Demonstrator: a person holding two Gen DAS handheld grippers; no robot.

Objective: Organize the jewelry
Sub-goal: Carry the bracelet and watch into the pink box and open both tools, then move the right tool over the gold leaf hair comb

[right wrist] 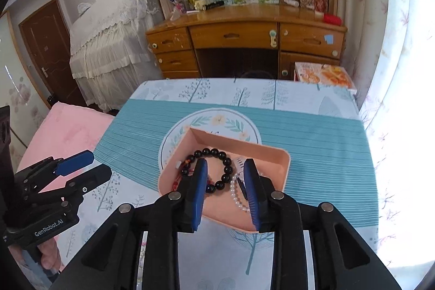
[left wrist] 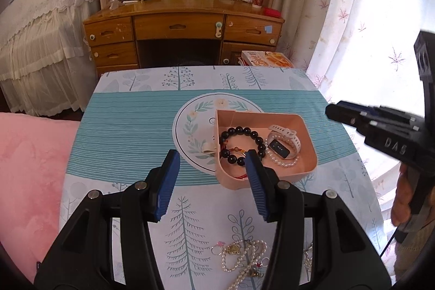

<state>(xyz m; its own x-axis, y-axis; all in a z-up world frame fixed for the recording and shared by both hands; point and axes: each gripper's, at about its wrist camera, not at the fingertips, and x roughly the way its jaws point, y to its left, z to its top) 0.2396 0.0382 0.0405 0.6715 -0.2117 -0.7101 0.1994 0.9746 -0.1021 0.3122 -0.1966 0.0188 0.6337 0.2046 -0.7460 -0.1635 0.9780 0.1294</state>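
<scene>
A pink tray (left wrist: 307, 132) sits on the teal tablecloth and holds a black bead bracelet (left wrist: 239, 131), a red cord bracelet (left wrist: 236, 150), a white watch (left wrist: 282, 143) and a pearl bracelet (left wrist: 282, 162). A loose pile of jewelry (left wrist: 242, 254), with pearls, rings and a gold pendant, lies at the table's near edge. My left gripper (left wrist: 212, 158) hangs open and empty above the cloth, in front of the tray. My right gripper (right wrist: 225, 163) hovers over the tray (right wrist: 272, 154), jaws apart above the bead bracelet (right wrist: 217, 152) and pearls (right wrist: 236, 197), gripping nothing.
A pink blanket (left wrist: 30, 175) lies left of the table. Behind the table stand a wooden desk (left wrist: 179, 26) and a stack of books (left wrist: 266, 59). A floral curtain (left wrist: 353, 18) hangs at the right. A hand (left wrist: 402, 200) holds the right gripper's handle.
</scene>
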